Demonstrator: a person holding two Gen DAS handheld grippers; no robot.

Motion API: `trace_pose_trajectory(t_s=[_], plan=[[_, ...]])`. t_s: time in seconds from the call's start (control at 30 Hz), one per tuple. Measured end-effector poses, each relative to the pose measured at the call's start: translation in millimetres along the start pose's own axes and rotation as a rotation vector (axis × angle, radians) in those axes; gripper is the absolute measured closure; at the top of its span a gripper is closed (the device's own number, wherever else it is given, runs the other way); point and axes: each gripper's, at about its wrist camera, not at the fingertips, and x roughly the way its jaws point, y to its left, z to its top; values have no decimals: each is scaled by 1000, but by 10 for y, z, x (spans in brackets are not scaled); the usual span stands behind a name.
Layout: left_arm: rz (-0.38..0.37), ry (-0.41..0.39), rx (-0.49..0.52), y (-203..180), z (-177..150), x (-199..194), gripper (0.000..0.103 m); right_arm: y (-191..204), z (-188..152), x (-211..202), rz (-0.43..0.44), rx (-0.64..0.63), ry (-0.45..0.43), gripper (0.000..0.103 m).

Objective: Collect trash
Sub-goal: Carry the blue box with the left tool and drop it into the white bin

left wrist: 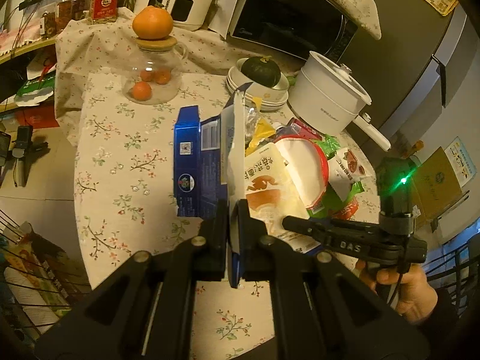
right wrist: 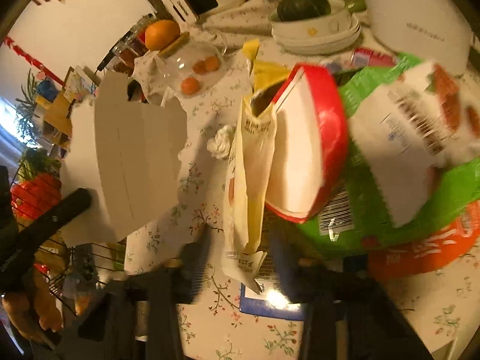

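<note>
Between the pads of the left gripper (left wrist: pixel 235 222) one flattened blue carton (left wrist: pixel 207 162) is clamped by its edge and held upright above the floral tablecloth (left wrist: pixel 126 156). To its right, the right gripper (left wrist: pixel 288 223) is seen with its tips together at one cream pouch (left wrist: pixel 270 189); in the blurred right wrist view the pouch (right wrist: pixel 249 180) stands between the jaws, which have just been closing, and whether it is pinched cannot be told. Beyond the pouch, one red-rimmed lid (right wrist: pixel 315 144), one green bag (right wrist: pixel 375 210) and one white wrapper (right wrist: pixel 402 138) are heaped. Farther off, one glass jar (left wrist: pixel 153 75) holding three oranges is topped by a fourth, beside one white pot (left wrist: pixel 327 96).
</note>
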Motion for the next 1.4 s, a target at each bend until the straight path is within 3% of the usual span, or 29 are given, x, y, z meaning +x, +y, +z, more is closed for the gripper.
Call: trace_pose_trajectory(t_s=[0.23,0.47,0.63,0.97,1.4], plan=[[-8,-54,12,-96,42,-140,96,147,-21,-250,42,-54,-53,99],[-61,-104,65,-367,82,-281,96,126,-64,-887,74,-56,-171,99],[-126,-119,105,-600,90,-310,96,-1,-152,-1334,44,-51,-240,99],[-291,-79,215,-1311,-25,-251,96,-658,-515,-2281,-72,57,-350,99],[-414,34,400,-2422,-352,58,96,-1501,-1145,-3014,-211,210,-406,99]])
